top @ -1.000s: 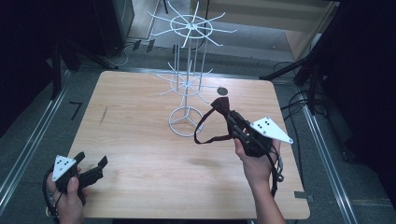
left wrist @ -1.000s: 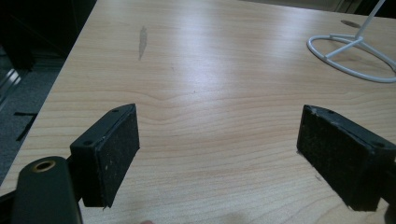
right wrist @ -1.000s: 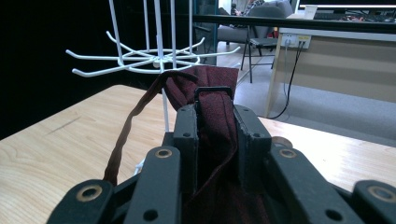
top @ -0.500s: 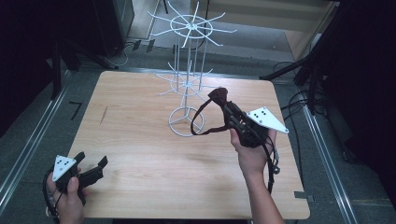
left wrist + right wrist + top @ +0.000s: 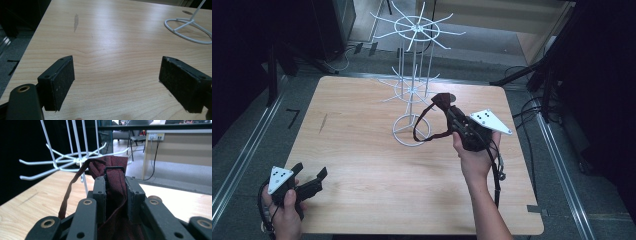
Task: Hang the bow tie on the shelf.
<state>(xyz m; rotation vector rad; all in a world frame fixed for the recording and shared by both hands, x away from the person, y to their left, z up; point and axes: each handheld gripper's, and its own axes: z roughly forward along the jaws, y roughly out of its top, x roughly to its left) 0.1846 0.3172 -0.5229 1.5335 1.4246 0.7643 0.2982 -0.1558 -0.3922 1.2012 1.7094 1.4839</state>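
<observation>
A dark red fabric tie [image 5: 440,102] with a thin strap loop [image 5: 421,134] is held above the wooden table [image 5: 362,150]. My right gripper [image 5: 447,108] is shut on it, just right of a white wire hook rack [image 5: 411,90]. In the right gripper view the red fabric [image 5: 115,195] is pressed between the pads of the right gripper [image 5: 115,180], and the rack's lower hooks [image 5: 72,160] are close ahead on the left. My left gripper [image 5: 310,171] rests at the table's front left corner, its jaws apart and nothing between them [image 5: 117,82]. The rack's ring base [image 5: 190,32] lies beyond.
Metal rails [image 5: 242,160] run along both sides of the table. Cables [image 5: 532,107] and dark stands lie on the floor at the right. A dark scuff [image 5: 75,19] marks the table's left part.
My right gripper has carried the red tie away from the person and slightly left, closer to the rack's pole. The left gripper has kept still.
</observation>
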